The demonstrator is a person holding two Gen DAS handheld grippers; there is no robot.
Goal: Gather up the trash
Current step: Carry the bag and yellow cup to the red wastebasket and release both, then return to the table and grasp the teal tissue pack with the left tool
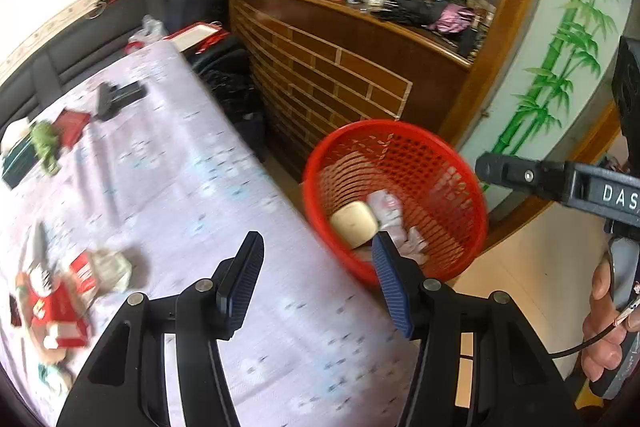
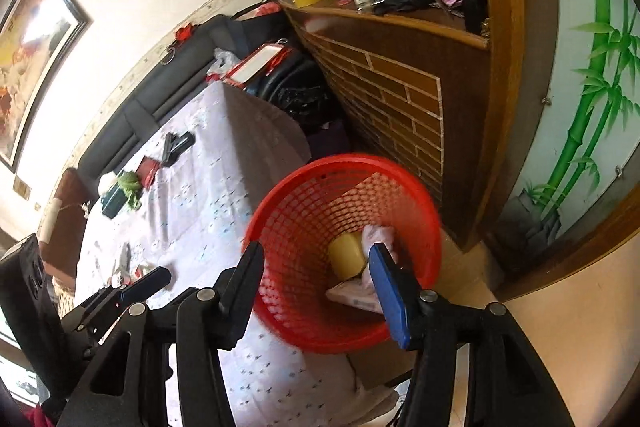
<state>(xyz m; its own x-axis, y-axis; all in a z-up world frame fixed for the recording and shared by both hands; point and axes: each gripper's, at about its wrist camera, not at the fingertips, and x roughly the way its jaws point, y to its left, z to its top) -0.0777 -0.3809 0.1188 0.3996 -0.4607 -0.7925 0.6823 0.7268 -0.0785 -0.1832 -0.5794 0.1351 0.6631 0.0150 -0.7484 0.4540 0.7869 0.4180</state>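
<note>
Red basket [image 2: 304, 227] floor hidden, trash [image 2: 347, 255] blurred

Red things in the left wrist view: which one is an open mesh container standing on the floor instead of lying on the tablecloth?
The red basket beside the table; the red packets and red booklet lie flat on the cloth.

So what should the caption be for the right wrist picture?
Open right gripper above red basket holding trash, beside the table.

Black plastic left gripper [image 1: 318, 279] and right gripper [image 2: 316, 287], blue ribbed fingers [image 1: 390, 283], silver screws, white lettering "DAS", thin black cable
</note>
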